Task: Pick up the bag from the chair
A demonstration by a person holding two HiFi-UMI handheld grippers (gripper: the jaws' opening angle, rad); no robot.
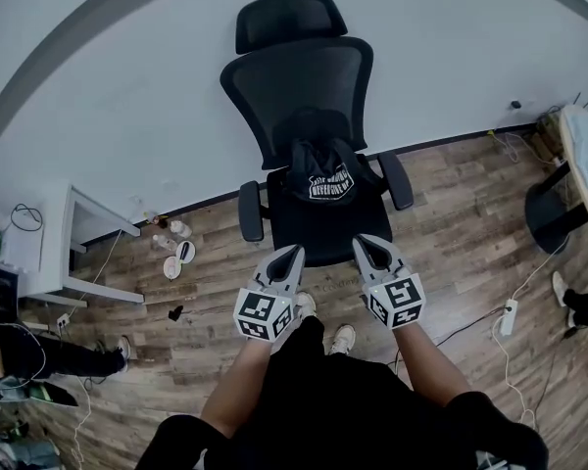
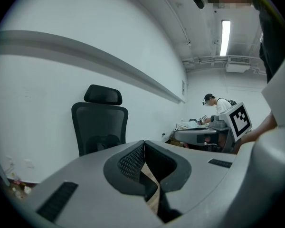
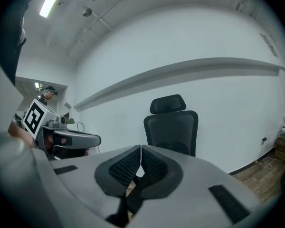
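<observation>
The chair (image 1: 299,91) has a black mesh back, and the bag (image 1: 320,176) looks like soft black cloth. The floor (image 1: 461,213) is dull wood-grain plank. The left gripper (image 1: 292,255) and right gripper (image 1: 365,245) are smooth matt grey plastic with black textured pads (image 2: 130,163).

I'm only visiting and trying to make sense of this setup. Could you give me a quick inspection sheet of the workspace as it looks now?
Surface: wooden floor; the office chair stands on it against the white wall.
Job's things: black bag with white print sits on the chair's seat, against the backrest, untouched.
Clutter: small items on the floor by the wall, left of the chair.
Grippers: left gripper and right gripper are both shut and empty, held in front of the chair, apart from the bag.
Cables: white power strip with cords on the floor at right.
Surroundings: white desk at left; another person's legs beside it.
</observation>
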